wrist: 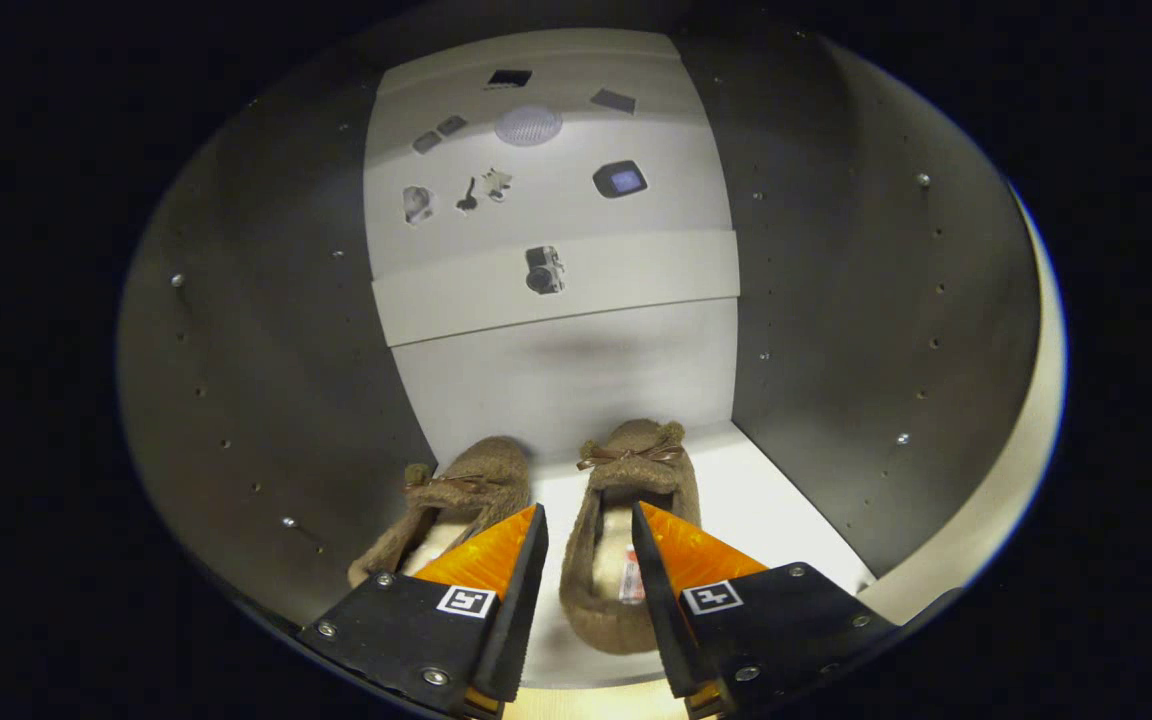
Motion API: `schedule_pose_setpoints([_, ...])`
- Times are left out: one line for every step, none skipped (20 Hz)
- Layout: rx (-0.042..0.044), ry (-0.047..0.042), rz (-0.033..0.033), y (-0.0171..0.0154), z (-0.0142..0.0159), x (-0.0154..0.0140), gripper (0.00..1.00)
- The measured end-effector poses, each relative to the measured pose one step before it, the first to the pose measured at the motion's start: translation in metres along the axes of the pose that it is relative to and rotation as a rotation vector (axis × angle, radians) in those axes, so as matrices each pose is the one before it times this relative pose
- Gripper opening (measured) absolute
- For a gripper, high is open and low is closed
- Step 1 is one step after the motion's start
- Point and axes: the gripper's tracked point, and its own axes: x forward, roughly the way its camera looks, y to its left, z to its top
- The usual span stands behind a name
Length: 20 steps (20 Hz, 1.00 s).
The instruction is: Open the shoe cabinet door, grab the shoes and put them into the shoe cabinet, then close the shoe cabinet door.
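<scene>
The gripper [588,530] is spread open inside the shoe cabinet [836,300], fingers apart and gripping nothing — the right slipper's [626,470] heel lies between them, untouched as far as shows. The left slipper [466,490] lies just beside it, partly behind the left finger. Both toes point at the pale back panel [576,370].

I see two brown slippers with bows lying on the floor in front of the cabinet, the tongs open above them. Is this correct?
Not quite. The gripper view shows both slippers inside the cabinet, on its bottom shelf. The tongs are open, as you say.
</scene>
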Motion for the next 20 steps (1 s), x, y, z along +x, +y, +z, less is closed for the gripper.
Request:
schedule_pose_setpoints([-0.00514, -0.00931, -0.00219, 0.00043, 0.00121, -0.01115, 0.54])
schedule_pose_setpoints([-0.00171, -0.00878, -0.00346, 0.00025, 0.00053, -0.01108, 0.54])
schedule_pose_setpoints([0.00096, -0.00741, -0.00069, 0.00080, 0.00038, -0.01175, 0.55])
schedule_pose_setpoints([0.00024, -0.00467, -0.00032, 0.00141, -0.00010, -0.01163, 0.56])
schedule_pose_setpoints([0.00049, -0.00275, 0.00076, 0.00062, -0.00087, -0.01300, 0.56])
schedule_pose_setpoints([-0.00074, -0.00378, 0.00280, 0.00262, -0.00099, -0.01246, 0.57])
schedule_pose_setpoints([-0.00386, -0.00389, -0.00003, 0.00098, -0.00116, -0.01349, 0.59])
schedule_pose_setpoints([-0.00768, -0.00126, -0.00855, 0.00073, -0.00239, -0.01348, 0.63])
schedule_pose_setpoints([-0.01139, -0.00519, -0.00825, -0.00043, -0.00088, -0.01293, 0.67])
schedule_pose_setpoints([-0.00454, -0.00767, -0.00335, 0.00137, -0.00074, -0.01482, 0.69])
schedule_pose_setpoints([0.00349, -0.00964, 0.00994, 0.00369, 0.00058, -0.01436, 0.74])
schedule_pose_setpoints([0.00083, -0.01033, 0.00968, 0.00323, 0.00107, -0.01418, 0.75])
schedule_pose_setpoints([-0.00489, -0.00665, 0.00382, 0.00031, 0.00186, -0.01395, 0.78])
schedule_pose_setpoints([-0.00517, -0.00188, 0.00068, -0.00253, 0.00070, -0.01299, 0.80])
schedule_pose_setpoints([0.00106, -0.00396, 0.00737, -0.00045, 0.00154, -0.01373, 0.82])
schedule_pose_setpoints([0.00765, -0.01267, 0.01317, 0.00082, 0.00313, -0.01296, 0.83])
schedule_pose_setpoints([0.00961, -0.01336, 0.01482, 0.00029, 0.00359, -0.01184, 0.85])
schedule_pose_setpoints([0.00801, -0.00830, 0.01232, -0.00119, 0.00151, -0.01076, 0.86])
schedule_pose_setpoints([0.00177, -0.00631, 0.01465, -0.00135, 0.00080, -0.01005, 0.87])
schedule_pose_setpoints([-0.00531, -0.00684, 0.01477, -0.00140, 0.00066, -0.01046, 0.88])
